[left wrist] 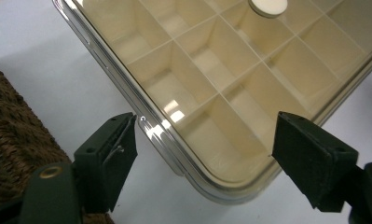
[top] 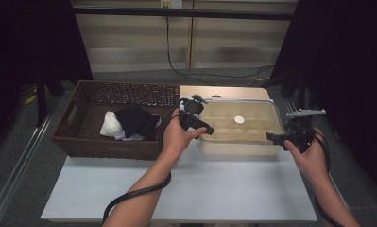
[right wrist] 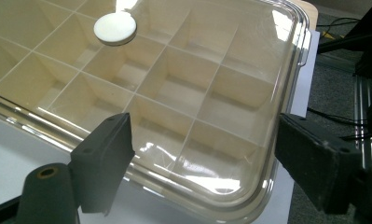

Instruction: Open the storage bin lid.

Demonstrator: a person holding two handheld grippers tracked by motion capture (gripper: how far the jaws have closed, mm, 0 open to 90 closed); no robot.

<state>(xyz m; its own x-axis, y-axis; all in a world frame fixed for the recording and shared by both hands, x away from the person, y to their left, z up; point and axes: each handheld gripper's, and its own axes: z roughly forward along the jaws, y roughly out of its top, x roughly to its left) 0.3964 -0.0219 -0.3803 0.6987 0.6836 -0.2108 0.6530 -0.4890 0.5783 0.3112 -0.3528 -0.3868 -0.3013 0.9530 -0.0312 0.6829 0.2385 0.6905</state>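
White tabletop, lid [top: 240, 124] on the box: my left gripper [left wrist: 204, 154] and right gripper [right wrist: 204, 161] straddle its near corners, jaws wide, nothing gripped or lifted yet

The wicker basket [top: 82, 137], holding bundled cloths [top: 129, 124], sits left of the divided box [top: 238, 144] on the table [top: 186, 189].

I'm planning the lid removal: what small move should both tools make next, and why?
Probably close both on the rim of the clear plastic lid of the beige divided box. The left tool and right tool are open, each straddling a near corner, gripping nothing.
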